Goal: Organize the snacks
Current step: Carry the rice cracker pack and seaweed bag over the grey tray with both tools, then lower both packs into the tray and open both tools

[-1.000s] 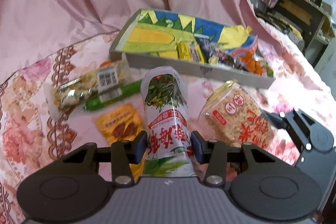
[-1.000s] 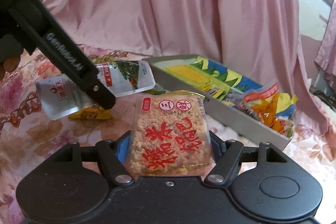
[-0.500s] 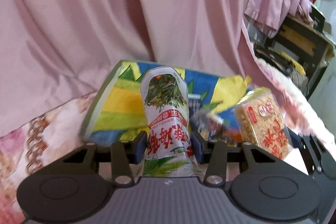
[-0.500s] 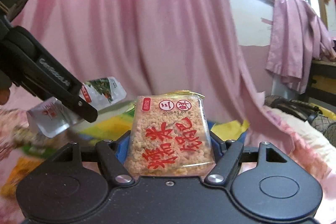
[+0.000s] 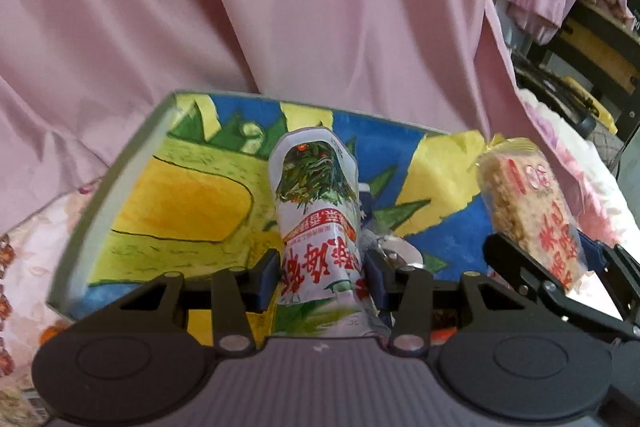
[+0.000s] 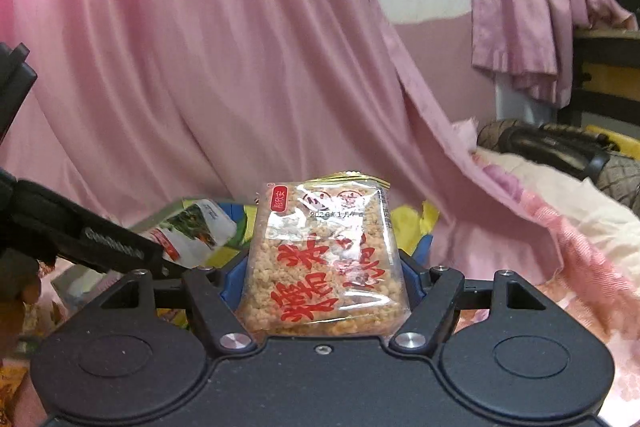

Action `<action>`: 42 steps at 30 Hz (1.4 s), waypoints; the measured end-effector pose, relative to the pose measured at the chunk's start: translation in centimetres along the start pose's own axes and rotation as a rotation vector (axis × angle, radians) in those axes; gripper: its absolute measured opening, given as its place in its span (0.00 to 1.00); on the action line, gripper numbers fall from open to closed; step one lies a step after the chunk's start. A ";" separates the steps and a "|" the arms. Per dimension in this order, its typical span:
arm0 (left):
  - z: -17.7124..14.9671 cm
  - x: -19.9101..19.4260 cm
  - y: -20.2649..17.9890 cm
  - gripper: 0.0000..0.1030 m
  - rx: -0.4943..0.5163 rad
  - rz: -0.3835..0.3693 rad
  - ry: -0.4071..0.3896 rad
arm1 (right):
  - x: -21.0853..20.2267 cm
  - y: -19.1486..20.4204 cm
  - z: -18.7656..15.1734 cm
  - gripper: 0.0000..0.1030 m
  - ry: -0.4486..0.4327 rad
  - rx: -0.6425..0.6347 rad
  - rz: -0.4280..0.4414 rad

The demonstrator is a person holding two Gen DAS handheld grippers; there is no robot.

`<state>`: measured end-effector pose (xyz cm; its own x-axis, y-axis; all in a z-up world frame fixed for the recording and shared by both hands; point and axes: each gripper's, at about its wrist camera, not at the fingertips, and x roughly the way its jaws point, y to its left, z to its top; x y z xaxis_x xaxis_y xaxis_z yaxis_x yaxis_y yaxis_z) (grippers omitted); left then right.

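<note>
Above a floral-covered surface backed by pink drapery [image 5: 280, 7], two hand-held grippers are each carrying a snack over a shallow grey tray [image 5: 120, 163]. Left gripper [image 5: 320, 277] is clamping its pads on a white pouch [image 5: 316, 211] printed with green leaves and red characters, holding it upright over the tray's brightly painted blue, yellow and green floor. Right gripper [image 6: 322, 285] is gripping a clear packet of puffed-rice cake [image 6: 324, 259] with red lettering, its jaws standing wider around the broader packet. Other wrappers are lying in the tray behind the pouch, too blurred and hidden to identify.
</note>
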<state>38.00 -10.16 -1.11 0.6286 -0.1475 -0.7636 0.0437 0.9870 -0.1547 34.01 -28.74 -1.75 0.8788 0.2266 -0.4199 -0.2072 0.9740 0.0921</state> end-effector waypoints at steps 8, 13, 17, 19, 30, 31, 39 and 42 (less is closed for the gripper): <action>-0.8 1.1 -0.5 0.51 0.037 0.017 0.025 | 1.7 -0.7 -0.4 0.73 0.075 0.052 0.027; -0.9 1.1 -0.2 0.55 0.015 0.011 0.031 | 2.1 -0.8 -0.5 0.74 0.085 0.066 0.025; -0.9 1.1 -0.2 0.59 -0.001 0.008 0.028 | 2.0 -0.7 -0.6 0.77 0.087 0.065 0.013; -1.0 1.1 -0.3 0.64 0.001 0.018 0.028 | 2.1 -0.8 -0.6 0.78 0.084 0.064 0.005; -1.5 -1.3 1.1 0.84 -0.056 0.010 -0.033 | 1.2 -1.0 -0.4 0.91 0.053 0.068 -0.019; -1.4 -1.6 1.3 0.86 -0.065 0.009 -0.043 | 0.9 -0.9 -0.4 0.92 0.044 0.066 -0.021; -1.8 -5.8 2.2 0.95 -0.100 0.040 -0.154 | -2.5 0.1 0.6 0.99 -0.052 0.065 -0.045; -2.5 -8.1 2.6 1.00 -0.113 0.072 -0.226 | -4.4 0.7 1.3 0.99 -0.095 0.065 -0.053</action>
<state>31.04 -6.53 3.12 0.7852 -0.0463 -0.6176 -0.0865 0.9792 -0.1835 30.55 -29.03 1.31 0.9252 0.1709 -0.3387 -0.1334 0.9823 0.1313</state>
